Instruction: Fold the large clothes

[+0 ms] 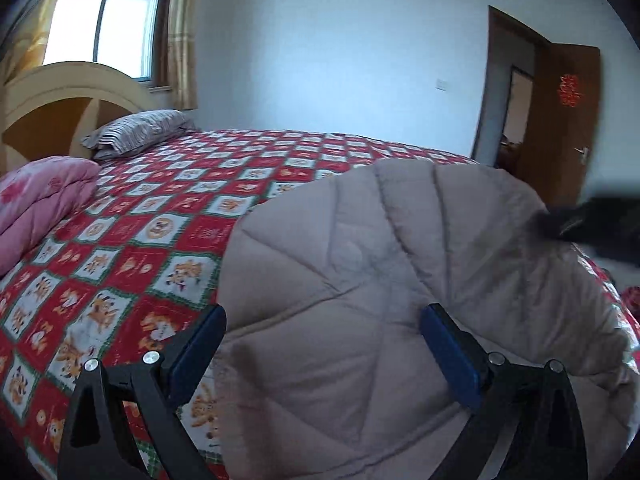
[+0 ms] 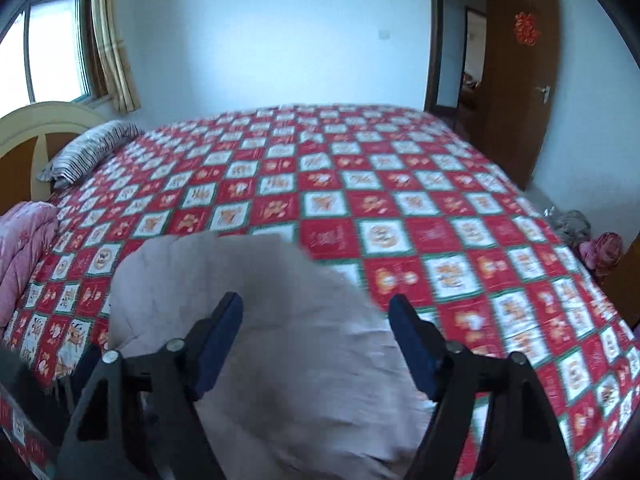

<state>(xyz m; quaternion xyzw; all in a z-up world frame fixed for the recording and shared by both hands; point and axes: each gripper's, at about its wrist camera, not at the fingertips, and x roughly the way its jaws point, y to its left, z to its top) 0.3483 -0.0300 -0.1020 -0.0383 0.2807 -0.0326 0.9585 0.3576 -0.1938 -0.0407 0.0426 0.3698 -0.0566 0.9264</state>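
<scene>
**A:** Where does the coat sit, and what are the two tools doing?

**B:** It lies bunched on the near part of the bed, close to the edge. The left gripper hangs over it with its fingers spread wide, pinching nothing. The right gripper is also above it, fingers apart, nothing caught between them.

**A:** What might spoil the fold?

**B:** The coat is thick and puffy, a beige quilted shell stitched in diagonal seams, rounded into a soft mound. Padding like that probably springs back, so a fold may bulge open once released. Its smooth fabric could slip out of a shallow pinch, and a grab into the middle may lift several layers together. Being so near the edge, it might slide off if dragged that way.

**A:** And underneath?

**B:** A flat red-and-white checked bedspread printed with cartoon figures; it could wrinkle along with the coat.
</scene>
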